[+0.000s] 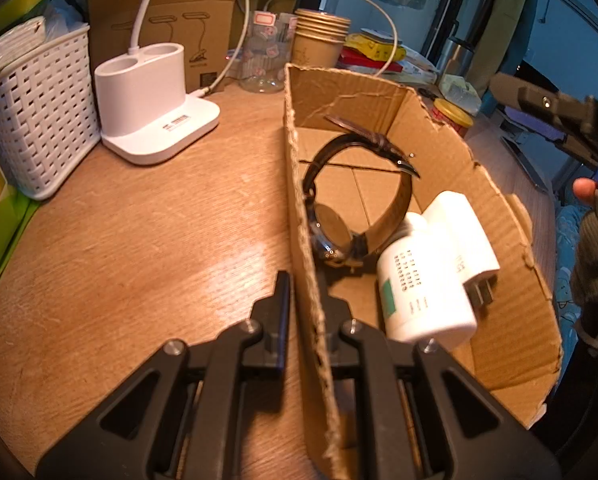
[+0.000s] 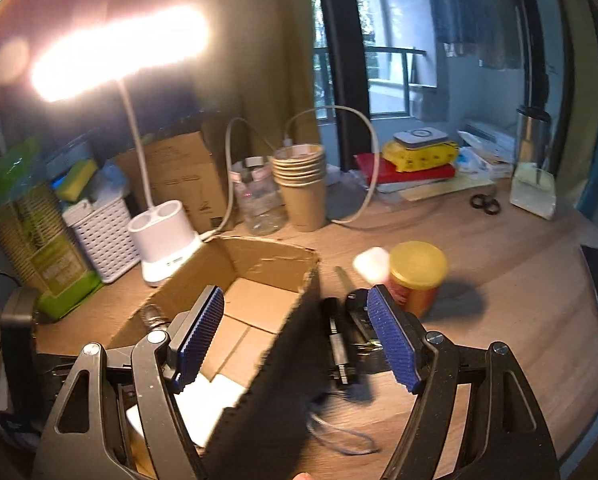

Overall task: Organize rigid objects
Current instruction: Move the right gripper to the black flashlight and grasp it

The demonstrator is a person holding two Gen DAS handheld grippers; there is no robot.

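Desk (image 1: 139, 240) w/ box (image 1: 439, 140): left tool (image 1: 305, 292) pinching wall, right tool (image 2: 299, 332) open

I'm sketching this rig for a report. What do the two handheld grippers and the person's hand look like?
Both are matte black frames with triangular cut-outs and silver screw heads. The right gripper has blue ribbed pads; the left gripper has plain black fingers. In the left view, the person's hand wears an olive knit glove with a bare fingertip.
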